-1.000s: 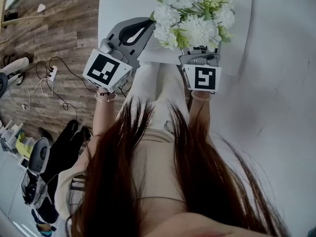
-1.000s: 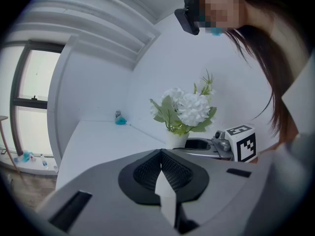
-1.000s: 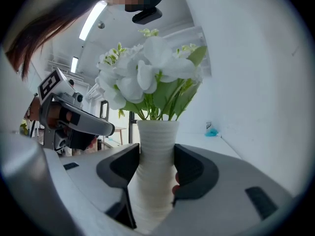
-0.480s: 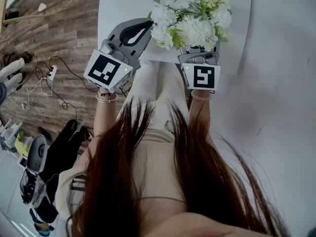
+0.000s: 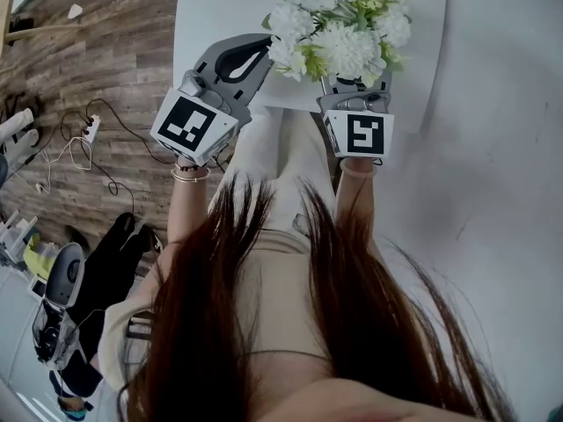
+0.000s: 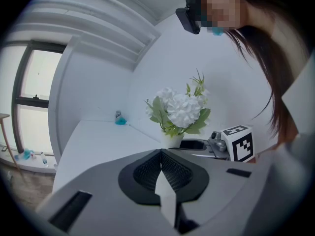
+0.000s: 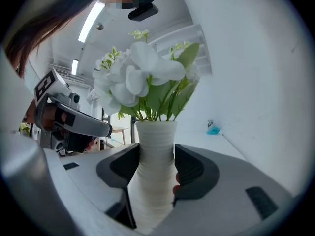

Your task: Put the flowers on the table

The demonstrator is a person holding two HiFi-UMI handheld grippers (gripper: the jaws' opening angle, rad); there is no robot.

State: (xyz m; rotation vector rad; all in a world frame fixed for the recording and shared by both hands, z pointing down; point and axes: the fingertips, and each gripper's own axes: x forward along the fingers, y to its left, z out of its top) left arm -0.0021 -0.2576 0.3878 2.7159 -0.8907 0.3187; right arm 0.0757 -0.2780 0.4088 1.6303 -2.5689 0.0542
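A bunch of white flowers (image 5: 339, 29) with green leaves stands in a ribbed white vase (image 7: 155, 166). My right gripper (image 7: 156, 154) is shut on the vase's body, a jaw on each side. In the head view the right gripper (image 5: 356, 90) holds the bunch over the near edge of the white table (image 5: 220, 7). My left gripper (image 5: 242, 55) hovers to the left of the flowers, shut with nothing in it (image 6: 161, 154). From the left gripper view the flowers (image 6: 182, 109) and vase (image 6: 172, 140) show beyond it; the vase's base is hidden.
A small blue object (image 6: 120, 118) sits at the table's far corner by the white wall. The wooden floor to the left has cables and a power strip (image 5: 88, 130). The person's hair and legs fill the lower head view.
The flowers and the right gripper have shifted slightly farther over the table. The left gripper has barely moved.
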